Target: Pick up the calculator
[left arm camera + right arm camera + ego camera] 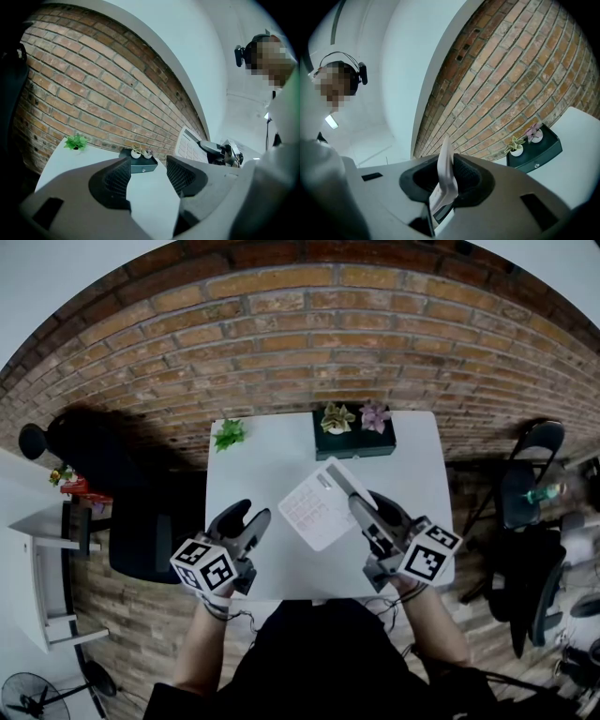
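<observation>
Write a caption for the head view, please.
Over a white table, the right gripper holds a white calculator by its edge; the left gripper is open and empty.

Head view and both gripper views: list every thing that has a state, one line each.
calculator: lifted clear of the table, tilted, clamped at one edge.
right gripper: jaws shut on the calculator.
left gripper: jaws open, nothing between them.
drawer box: drawer shut, two potted plants upright on top.
green plant: upright at the table's back left corner.
</observation>
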{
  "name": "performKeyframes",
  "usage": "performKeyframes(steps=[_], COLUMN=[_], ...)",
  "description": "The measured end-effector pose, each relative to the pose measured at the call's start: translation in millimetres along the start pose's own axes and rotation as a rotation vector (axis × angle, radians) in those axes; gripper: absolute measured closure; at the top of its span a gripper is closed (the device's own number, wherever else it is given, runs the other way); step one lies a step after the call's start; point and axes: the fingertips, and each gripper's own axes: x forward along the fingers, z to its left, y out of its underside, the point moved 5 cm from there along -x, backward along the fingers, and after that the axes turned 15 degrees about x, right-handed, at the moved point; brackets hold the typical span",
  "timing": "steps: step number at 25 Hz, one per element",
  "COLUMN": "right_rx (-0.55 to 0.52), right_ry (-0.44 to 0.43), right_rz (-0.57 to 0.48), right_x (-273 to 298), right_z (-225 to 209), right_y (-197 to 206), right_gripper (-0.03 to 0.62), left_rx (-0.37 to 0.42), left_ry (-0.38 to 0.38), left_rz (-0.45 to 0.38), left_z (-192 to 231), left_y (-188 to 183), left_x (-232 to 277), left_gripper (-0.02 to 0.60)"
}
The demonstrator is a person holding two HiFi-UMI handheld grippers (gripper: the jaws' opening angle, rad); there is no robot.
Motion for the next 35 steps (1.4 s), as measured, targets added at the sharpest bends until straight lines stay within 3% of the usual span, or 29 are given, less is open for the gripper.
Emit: performKeyframes(steps=[35], right_rx=[0.011], right_ry=[-0.009], right_rz=[0.004], right_x=[-18.1], right_z=[-5.1], right_y=[-2.5], right_gripper=[0.522], left_rx=[-0.006], left_ry=[-0.007], left_rz=[0.006], left_z=[-13.4], left_y=[4.8], left_x=[7.7], left_gripper=[0.345])
